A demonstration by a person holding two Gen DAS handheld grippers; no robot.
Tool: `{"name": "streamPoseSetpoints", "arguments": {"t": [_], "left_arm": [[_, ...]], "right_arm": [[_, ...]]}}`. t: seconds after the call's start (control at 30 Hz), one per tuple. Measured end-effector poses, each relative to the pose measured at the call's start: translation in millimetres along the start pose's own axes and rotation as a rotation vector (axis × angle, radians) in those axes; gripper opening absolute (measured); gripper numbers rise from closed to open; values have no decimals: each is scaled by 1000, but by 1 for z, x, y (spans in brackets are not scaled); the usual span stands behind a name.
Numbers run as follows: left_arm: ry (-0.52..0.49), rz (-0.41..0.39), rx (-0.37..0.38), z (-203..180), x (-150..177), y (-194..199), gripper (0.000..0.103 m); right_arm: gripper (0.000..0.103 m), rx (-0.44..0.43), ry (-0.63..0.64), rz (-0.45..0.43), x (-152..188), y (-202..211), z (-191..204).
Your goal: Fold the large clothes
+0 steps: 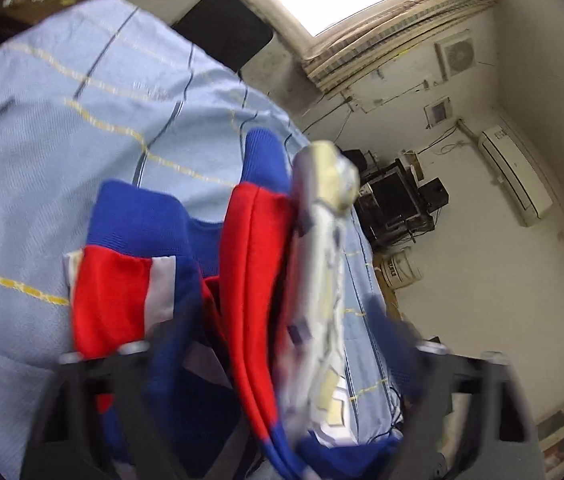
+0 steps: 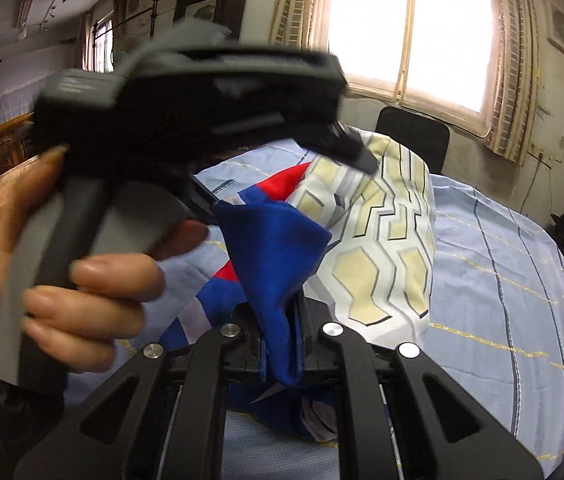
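A large garment in blue, red and white (image 1: 249,264), with a cream and grey hexagon-print part (image 2: 374,248), hangs bunched above the bed. My left gripper (image 1: 282,360) is shut on its folds; cloth covers the fingertips and the view is blurred. In the right wrist view the left gripper's body (image 2: 185,96) is held by a hand at upper left, with its tip at the print cloth. My right gripper (image 2: 286,344) is shut on a blue fold (image 2: 277,256) of the same garment, close to the left one.
A light blue bedsheet with yellow and dark stripes (image 2: 502,280) covers the bed below. A black chair (image 2: 414,136) stands at the far edge under a curtained window (image 2: 410,28). Dark equipment and a white bucket (image 1: 398,208) stand by the wall beside the bed.
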State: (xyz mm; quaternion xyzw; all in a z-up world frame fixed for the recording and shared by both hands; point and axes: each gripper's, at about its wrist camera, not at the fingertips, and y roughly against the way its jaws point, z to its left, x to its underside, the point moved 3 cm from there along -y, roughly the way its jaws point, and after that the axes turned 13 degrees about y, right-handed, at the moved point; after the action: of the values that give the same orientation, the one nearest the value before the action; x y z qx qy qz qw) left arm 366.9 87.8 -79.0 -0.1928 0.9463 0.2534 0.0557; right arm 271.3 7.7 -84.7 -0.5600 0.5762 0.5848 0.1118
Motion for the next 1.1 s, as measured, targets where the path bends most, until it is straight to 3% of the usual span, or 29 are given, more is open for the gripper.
{"name": "streamPoseSetpoints", "arguments": {"t": [0.03, 0.1, 0.2, 0.33, 0.5, 0.63, 0.93, 1.0, 1.1], "left_arm": [[10, 29, 23, 3, -2, -4, 17], [12, 1, 26, 2, -5, 5, 16], [-87, -95, -47, -15, -3, 31, 16], [-90, -153, -157, 2, -3, 56, 18], [8, -114, -341, 54, -3, 56, 20], [40, -80, -464, 82, -10, 45, 32], [35, -82, -473, 81, -14, 47, 35], [27, -97, -496, 81, -13, 50, 44], [11, -130, -510, 78, -14, 57, 45]], "right_arm": [[9, 0, 8, 0, 0, -1, 0], [9, -4, 17, 2, -3, 0, 2], [9, -50, 23, -23, -21, 4, 6], [9, -111, 77, -1, -35, -4, 26], [9, -245, 75, 95, -24, -39, 49], [9, -305, 111, 179, -6, -67, 70], [9, -367, 77, 178, -5, -72, 59], [12, -394, 55, 164, -6, -66, 56], [23, -457, 10, 114, -5, -45, 40]]}}
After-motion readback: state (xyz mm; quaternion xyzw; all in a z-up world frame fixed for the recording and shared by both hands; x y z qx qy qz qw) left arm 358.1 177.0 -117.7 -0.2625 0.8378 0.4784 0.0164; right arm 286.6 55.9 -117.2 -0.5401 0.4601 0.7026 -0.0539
